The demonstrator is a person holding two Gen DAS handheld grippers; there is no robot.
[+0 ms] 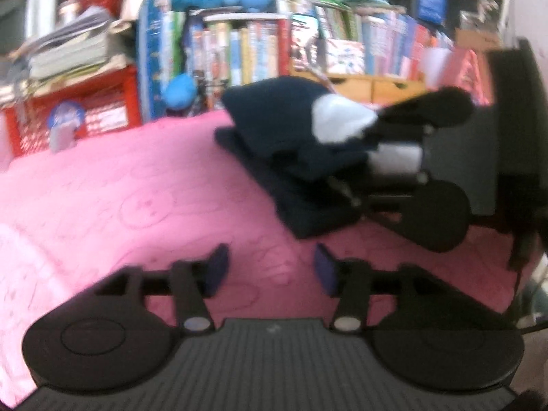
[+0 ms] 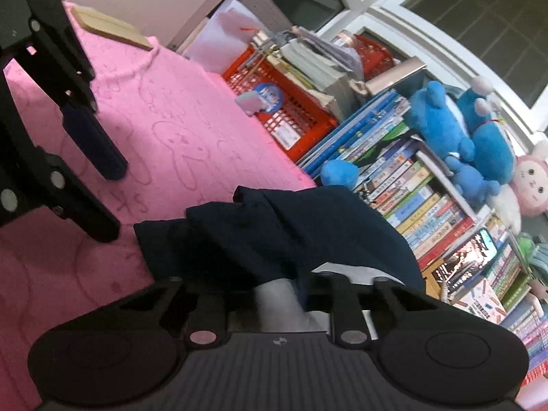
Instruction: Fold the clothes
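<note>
A dark navy garment [image 1: 291, 157] with a white part lies folded in a heap on the pink bedspread [image 1: 120, 178], towards the back. My left gripper [image 1: 272, 269] hovers over bare bedspread in front of the heap, open, with nothing between its blue pads. My right gripper [image 1: 356, 150] comes in from the right and bites the garment's white part. In the right wrist view the navy garment [image 2: 291, 233] drapes over my right gripper [image 2: 281, 282], hiding its fingertips, with pale cloth pinched between the jaws. The left gripper [image 2: 113, 203] shows at the upper left, open.
Rows of books [image 1: 246, 48] and a red basket [image 1: 85, 113] of papers line the bed's far side. Blue plush toys [image 2: 455, 130] sit on top of the books, below a window [image 2: 479, 17]. A flat tan book [image 2: 109, 27] lies near the bed's far corner.
</note>
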